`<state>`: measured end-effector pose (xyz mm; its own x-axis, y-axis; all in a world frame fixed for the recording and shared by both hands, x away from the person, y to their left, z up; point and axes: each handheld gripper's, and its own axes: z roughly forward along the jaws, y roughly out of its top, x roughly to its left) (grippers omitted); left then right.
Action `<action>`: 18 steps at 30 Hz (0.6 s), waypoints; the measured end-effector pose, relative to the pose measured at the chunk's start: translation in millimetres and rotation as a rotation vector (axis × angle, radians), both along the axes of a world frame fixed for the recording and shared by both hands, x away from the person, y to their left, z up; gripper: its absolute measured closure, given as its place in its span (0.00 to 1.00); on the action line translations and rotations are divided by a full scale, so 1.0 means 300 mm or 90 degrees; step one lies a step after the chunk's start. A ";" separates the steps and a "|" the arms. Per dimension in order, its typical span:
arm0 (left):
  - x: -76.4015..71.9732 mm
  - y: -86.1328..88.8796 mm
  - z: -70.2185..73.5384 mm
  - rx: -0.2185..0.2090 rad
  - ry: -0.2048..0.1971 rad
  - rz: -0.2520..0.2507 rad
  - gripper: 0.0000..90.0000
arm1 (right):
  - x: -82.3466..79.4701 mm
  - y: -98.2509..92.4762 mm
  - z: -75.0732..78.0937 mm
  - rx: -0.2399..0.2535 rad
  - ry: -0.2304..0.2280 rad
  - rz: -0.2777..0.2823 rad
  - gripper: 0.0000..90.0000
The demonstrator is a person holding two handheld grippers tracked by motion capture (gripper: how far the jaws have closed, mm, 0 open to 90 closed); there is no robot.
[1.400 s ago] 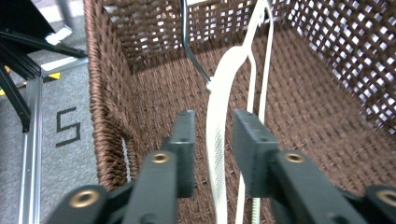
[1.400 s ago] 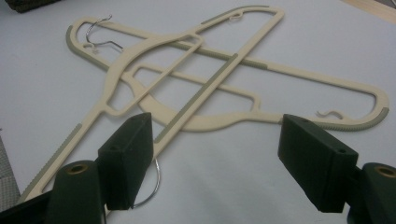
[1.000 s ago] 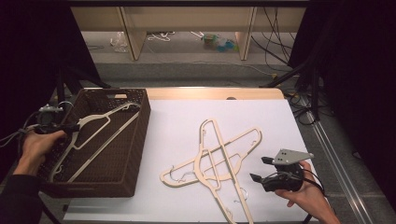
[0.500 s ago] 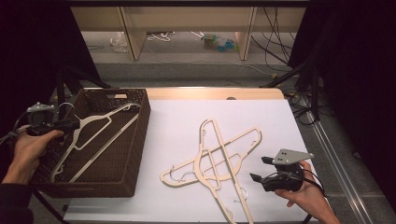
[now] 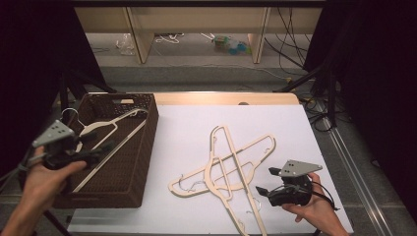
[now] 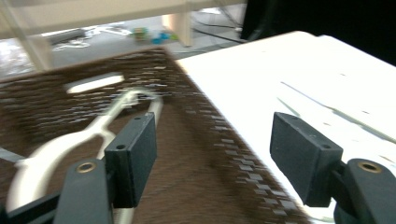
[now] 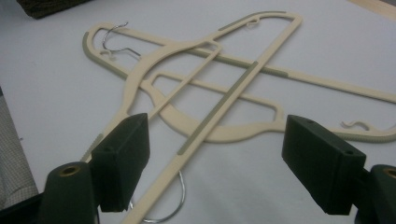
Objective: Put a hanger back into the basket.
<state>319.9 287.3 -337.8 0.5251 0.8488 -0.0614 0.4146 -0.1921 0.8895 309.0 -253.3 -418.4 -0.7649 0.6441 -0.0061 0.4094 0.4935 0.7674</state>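
Crossing cream plastic hangers lie beside ribbed brown wicker basket.

Three cameras covering one table
High view looking down; gripper views riding close, sharing its basket and hangers.

Two cream hangers lie crossed on the white counter at frame centre, beyond the hand-held gripper, whose jaws stand wide apart.

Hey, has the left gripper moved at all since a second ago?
Yes. In the high view the left gripper has shifted toward the near end of the brown basket; its jaws have just been opening, nothing between them, and the hanger lies inside.
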 end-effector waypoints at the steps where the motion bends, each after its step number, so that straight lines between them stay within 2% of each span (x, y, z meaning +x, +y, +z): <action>1: -0.013 -0.034 -0.008 -0.002 -0.004 -0.008 0.35 | -0.003 0.007 0.000 -0.004 0.002 -0.001 0.27; 2: -0.023 -0.065 -0.014 0.007 -0.013 -0.026 0.34 | -0.008 0.015 -0.001 -0.003 0.004 -0.004 0.26; 4: -0.046 -0.128 -0.022 0.005 -0.013 -0.059 0.33 | -0.017 0.033 -0.003 -0.005 0.008 -0.007 0.26; 5: -0.068 -0.188 -0.033 -0.006 -0.010 -0.088 0.33 | -0.029 0.057 -0.008 -0.009 0.013 -0.003 0.26; 6: -0.068 -0.188 -0.033 -0.006 -0.010 -0.088 0.33 | -0.029 0.057 -0.008 -0.009 0.013 -0.003 0.26; 7: -0.083 -0.238 -0.046 -0.004 -0.013 -0.119 0.32 | -0.042 0.083 -0.016 -0.014 0.014 0.014 0.26; 8: -0.083 -0.238 -0.046 -0.004 -0.013 -0.119 0.32 | -0.042 0.083 -0.016 -0.014 0.014 0.014 0.26; 11: -0.093 -0.299 -0.078 -0.013 -0.014 -0.146 0.32 | -0.055 0.109 -0.023 -0.024 0.016 0.031 0.26; 14: -0.099 -0.351 -0.122 -0.029 -0.003 -0.163 0.30 | -0.064 0.123 -0.026 -0.024 0.013 0.026 0.26; 16: -0.099 -0.375 -0.154 -0.018 -0.010 -0.175 0.30 | -0.073 0.132 -0.029 -0.021 0.016 0.025 0.26; 18: -0.103 -0.393 -0.186 -0.034 0.004 -0.179 0.29 | -0.080 0.139 -0.036 -0.024 0.021 0.025 0.26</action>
<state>289.0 169.5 -393.6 0.7387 0.6658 -0.1053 0.3567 -0.2534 0.8992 284.9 -211.7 -429.1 -0.7895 0.6138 -0.0041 0.4139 0.5373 0.7348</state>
